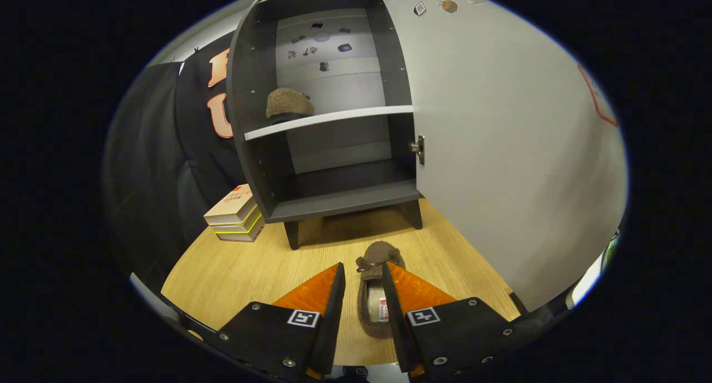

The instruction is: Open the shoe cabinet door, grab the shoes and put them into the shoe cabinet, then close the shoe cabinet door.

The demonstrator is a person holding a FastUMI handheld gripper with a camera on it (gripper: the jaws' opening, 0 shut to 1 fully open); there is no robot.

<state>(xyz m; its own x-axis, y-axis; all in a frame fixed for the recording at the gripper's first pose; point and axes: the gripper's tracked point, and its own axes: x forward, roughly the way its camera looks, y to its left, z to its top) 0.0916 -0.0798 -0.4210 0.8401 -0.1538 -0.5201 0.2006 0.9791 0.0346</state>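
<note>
Now two slippers: one [288,103] on cabinet shelf [328,120], one [376,294] on tabletop [245,266] between spread gripper [362,278] fingers, untouched, heel partly hidden. Two stacked books [236,214].

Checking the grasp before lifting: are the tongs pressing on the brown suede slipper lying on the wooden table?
Cannot tell. The gripper view shows the tongs straddling the brown suede slipper, hiding any contact.

Pale wooden tabletop [250,266], stacked books [235,213] against dark cloth wall [161,149].
</note>
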